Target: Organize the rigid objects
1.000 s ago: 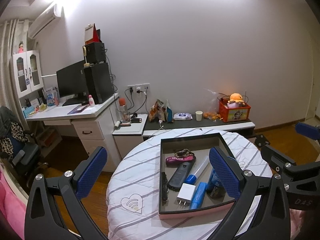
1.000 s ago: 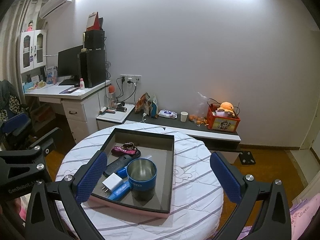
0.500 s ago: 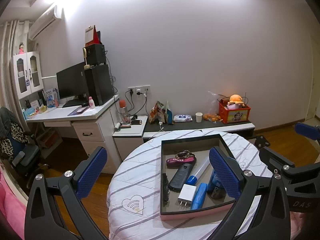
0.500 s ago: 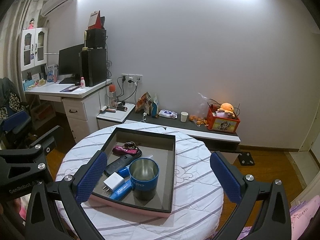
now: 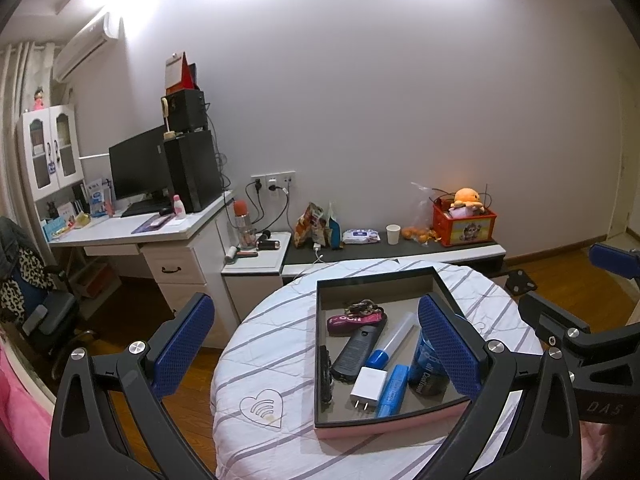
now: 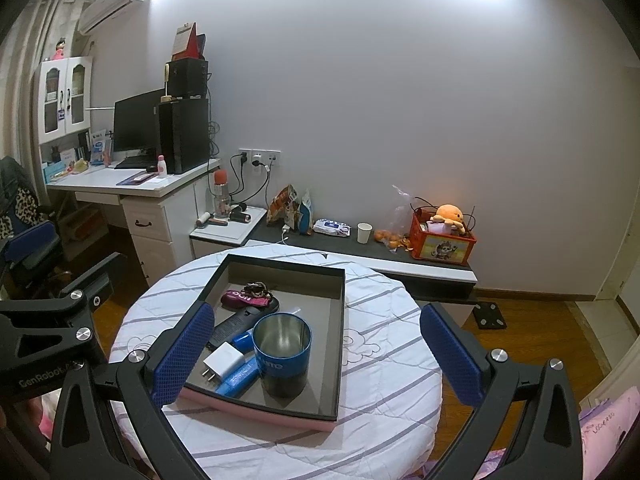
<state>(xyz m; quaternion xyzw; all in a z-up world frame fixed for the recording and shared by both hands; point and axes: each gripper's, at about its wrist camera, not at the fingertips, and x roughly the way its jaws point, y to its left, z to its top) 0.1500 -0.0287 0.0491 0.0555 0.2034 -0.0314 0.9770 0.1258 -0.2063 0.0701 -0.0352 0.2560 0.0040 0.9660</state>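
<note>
A shallow dark tray point(image 5: 376, 276) point(image 6: 280, 264) with a pink base sits on a round table point(image 5: 272, 340) under a striped cloth. In it lie a magenta item with keys point(image 5: 356, 320), a black remote point(image 5: 356, 352), a white-and-blue tube point(image 5: 394, 338), a white charger point(image 5: 368, 386), a blue stick point(image 5: 392, 390) and a black pen point(image 5: 325, 372). A blue metal cup point(image 6: 282, 356) stands upright at the tray's near right. My left gripper point(image 5: 316, 308) hovers open above the tray's near left, holding nothing. My right gripper point(image 6: 317, 314) is open and empty above the cup.
A white desk point(image 5: 132, 228) with monitor and computer tower stands at the left. A low bench point(image 5: 380, 246) along the wall carries snack bags, a paper cup and a red box point(image 5: 464, 228). An office chair point(image 5: 36, 304) is at far left. Wooden floor surrounds the table.
Both views sway only slightly. Nothing in the tray has moved, and both grippers stay open and empty.
</note>
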